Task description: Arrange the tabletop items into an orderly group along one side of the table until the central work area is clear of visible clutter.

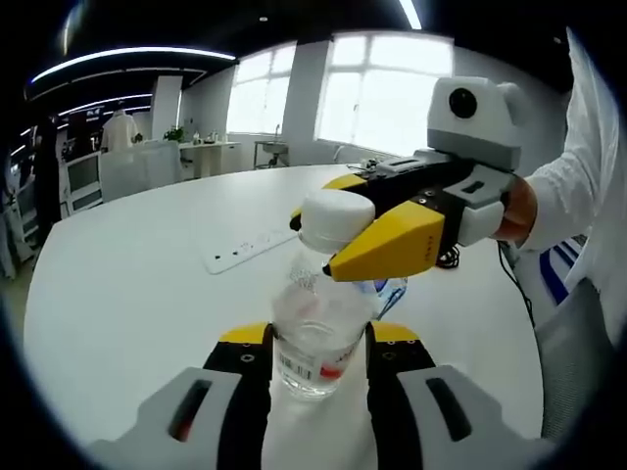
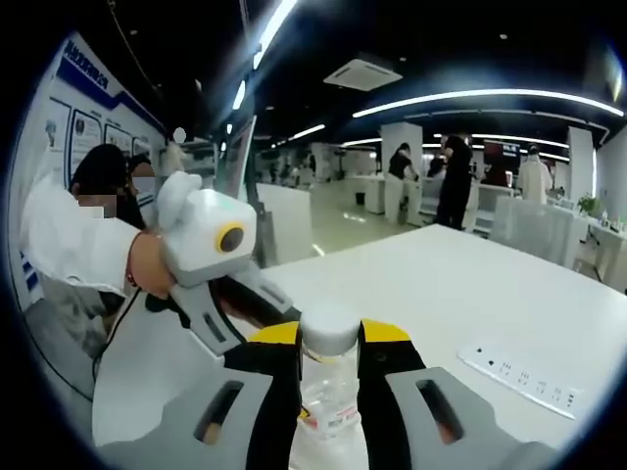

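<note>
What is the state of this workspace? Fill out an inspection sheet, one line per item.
Surface: white table, mostly bare around the grippers.
Job's things: clear plastic bottle with a white cap, upright, held off the table between both grippers.
Clutter: white power strip lying flat on the table beyond the bottle.
Grippers: left gripper clamps the bottle's body; right gripper closes on the bottle's neck just under the cap.
Cables: a dark cable runs below the person's hand on the right gripper.
Surroundings: open office with bright windows, ceiling light strips, other desks and several people standing in the distance.
</note>
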